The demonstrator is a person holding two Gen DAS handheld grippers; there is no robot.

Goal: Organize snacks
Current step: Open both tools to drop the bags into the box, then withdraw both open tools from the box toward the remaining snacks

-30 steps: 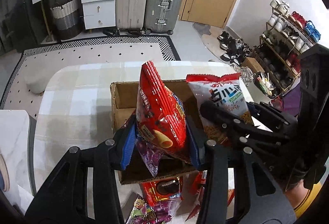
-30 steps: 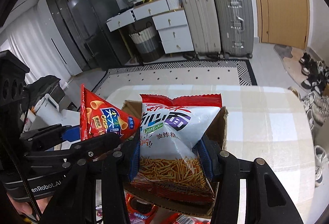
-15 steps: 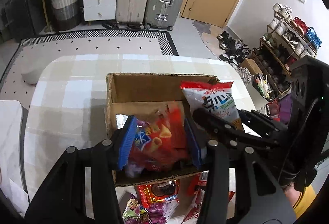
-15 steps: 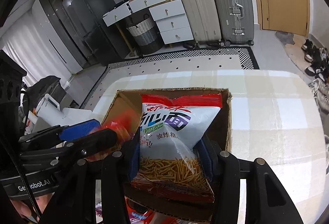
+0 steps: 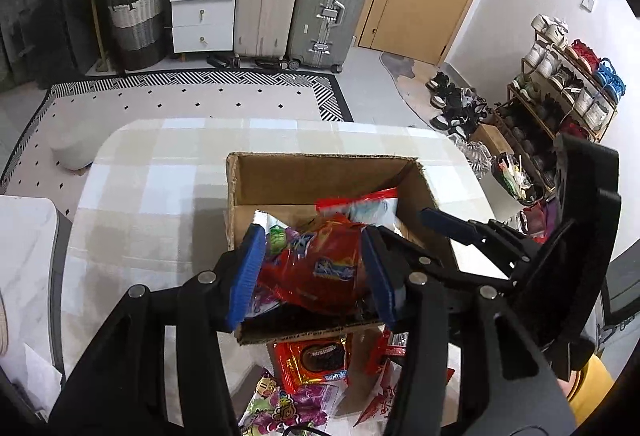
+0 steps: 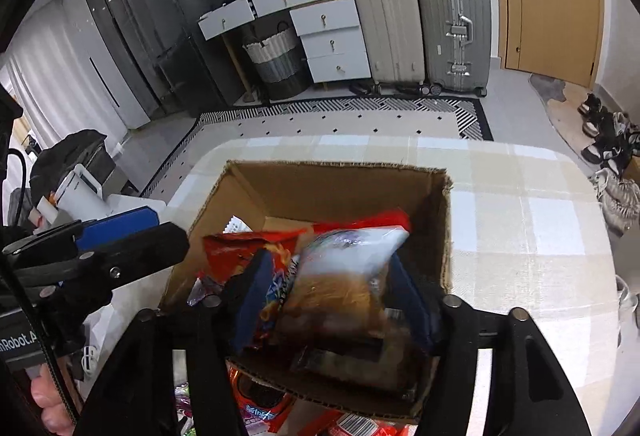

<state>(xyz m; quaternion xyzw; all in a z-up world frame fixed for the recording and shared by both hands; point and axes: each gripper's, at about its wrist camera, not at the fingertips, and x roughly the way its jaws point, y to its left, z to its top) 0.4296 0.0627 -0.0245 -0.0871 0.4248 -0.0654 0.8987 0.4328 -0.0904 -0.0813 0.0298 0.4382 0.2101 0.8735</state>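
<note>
I held a two-fingered tool in each hand over an open cardboard box (image 5: 320,176) that sat on a checked bench (image 5: 160,164), near the middle of both views. My left gripper (image 5: 312,272) had its blue fingers (image 5: 246,272) opening, and a red crisp bag (image 5: 320,268) lay between them, low in the box at the centre of the left view; I could not tell whether the pads still touched its foil. My right gripper (image 6: 332,304) was also opening its fingers, spread either side of a white noodle-snack bag (image 6: 348,268) that showed blurred at the lower centre of the right view, seemingly dropping free into the box. Judging from this, the risks were these: the white bag could land tilted on the red one and slide up against the box wall instead of settling flat; either foil could snag on a fingertip as I drew back and be dragged out again; and my two tools stood near each other, so they could knock together or catch the near rim of the box. The red bag seemed to lie roughly on its side, its long axis running across the left view from lower left to upper right. The white bag's long axis ran toward the upper right of the right view, red sealed edge toward the far wall. More packets (image 5: 312,360) lay on the bench below the box.
</note>
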